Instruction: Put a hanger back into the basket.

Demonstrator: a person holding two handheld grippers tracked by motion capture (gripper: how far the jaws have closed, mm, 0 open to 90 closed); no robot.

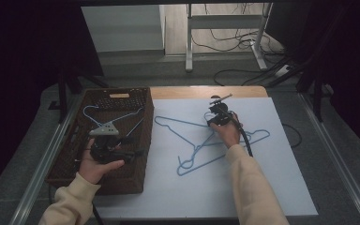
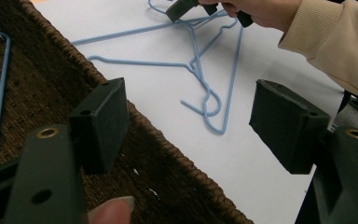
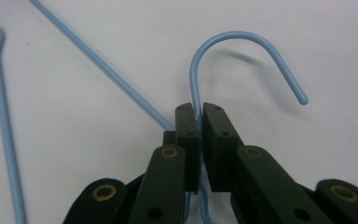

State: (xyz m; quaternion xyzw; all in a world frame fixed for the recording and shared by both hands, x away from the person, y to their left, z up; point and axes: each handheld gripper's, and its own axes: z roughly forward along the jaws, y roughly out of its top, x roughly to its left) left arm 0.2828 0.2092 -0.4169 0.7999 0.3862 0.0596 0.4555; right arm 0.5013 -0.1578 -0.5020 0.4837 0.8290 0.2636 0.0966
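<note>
fingers [image 3: 186, 126] of the right gripper [image 3: 196, 121] pinch a blue hanger's [image 3: 242, 42] hook on the bench [image 1: 178, 187]; left gripper [image 2: 186, 123] gapes empty over the basket [image 2: 42, 79]

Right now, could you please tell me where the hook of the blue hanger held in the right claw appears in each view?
High view: hook at upper centre, beside the right claw.
Left gripper view: hook at the top edge, left of centre.
Right gripper view: hook arching up from the shut claw, centre.
Shared landmark: the white sheet under it.
</note>
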